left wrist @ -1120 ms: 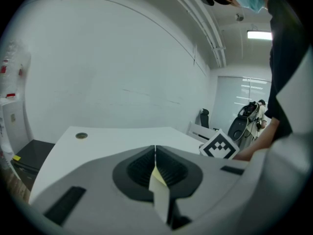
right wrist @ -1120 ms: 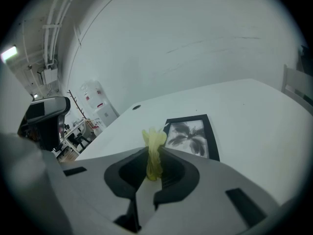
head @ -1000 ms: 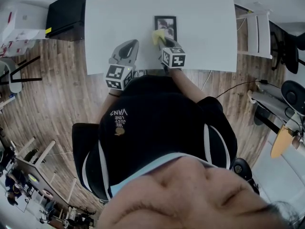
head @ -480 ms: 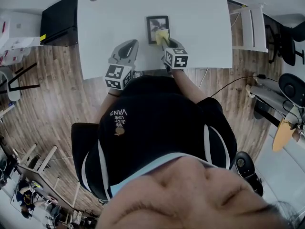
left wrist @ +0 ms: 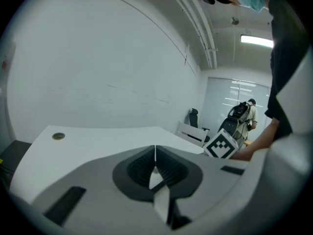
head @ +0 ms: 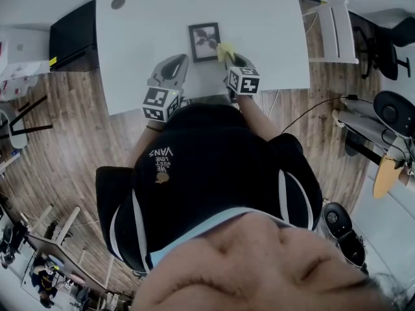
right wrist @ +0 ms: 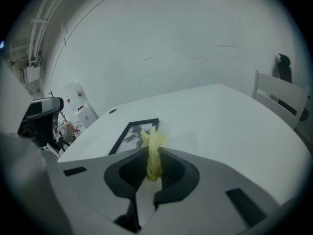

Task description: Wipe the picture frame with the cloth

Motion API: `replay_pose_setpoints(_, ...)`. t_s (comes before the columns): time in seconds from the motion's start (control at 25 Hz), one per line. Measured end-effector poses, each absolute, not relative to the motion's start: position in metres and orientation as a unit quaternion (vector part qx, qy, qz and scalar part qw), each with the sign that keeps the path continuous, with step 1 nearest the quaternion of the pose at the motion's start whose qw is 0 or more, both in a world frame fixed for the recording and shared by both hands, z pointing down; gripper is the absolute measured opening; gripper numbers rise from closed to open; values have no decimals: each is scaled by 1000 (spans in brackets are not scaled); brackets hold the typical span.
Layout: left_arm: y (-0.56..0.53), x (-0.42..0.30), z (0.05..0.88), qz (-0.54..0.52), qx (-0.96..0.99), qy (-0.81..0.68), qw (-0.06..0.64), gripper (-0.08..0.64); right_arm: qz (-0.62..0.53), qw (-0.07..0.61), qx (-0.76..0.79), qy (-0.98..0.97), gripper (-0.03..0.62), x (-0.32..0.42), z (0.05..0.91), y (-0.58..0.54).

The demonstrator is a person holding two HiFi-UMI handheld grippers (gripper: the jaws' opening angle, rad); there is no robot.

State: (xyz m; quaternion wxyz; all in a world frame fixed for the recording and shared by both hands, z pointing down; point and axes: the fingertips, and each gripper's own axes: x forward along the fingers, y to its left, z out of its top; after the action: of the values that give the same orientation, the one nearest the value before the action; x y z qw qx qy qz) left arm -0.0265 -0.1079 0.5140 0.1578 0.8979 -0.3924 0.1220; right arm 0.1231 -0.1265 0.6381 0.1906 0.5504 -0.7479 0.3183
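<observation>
The left gripper (left wrist: 155, 153) sits over the near edge of the table (head: 272, 11), its jaws pressed together and empty. To its right the picture frame (head: 204, 41) lies flat on the tabletop. The right gripper (right wrist: 152, 168) is clamped on the yellow cloth (right wrist: 153, 148), which is bunched at the frame's right edge. A white chair (head: 331, 28) stands beside the table's right side.

Soft yellow cloth (right wrist: 153, 151), glossy black-framed picture frame (head: 204, 42), smooth matt white table (head: 259, 18).
</observation>
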Motion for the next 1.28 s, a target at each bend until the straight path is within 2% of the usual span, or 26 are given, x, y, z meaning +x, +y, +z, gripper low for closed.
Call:
replay_pose_setpoints(0.68,-111,-16,513,117,899,-391,156,18,307,155,552,-760,46,131,611,-132)
replay_pose_setpoints(0.96,-125,-27,502,109,894,-411,142,18,201,149,541,-803,46,120,549,-148)
replay_pose_setpoints(1.28,-151,-38,475,89,894,-427,102,18,122,103,536,-829,46,113,473,-157)
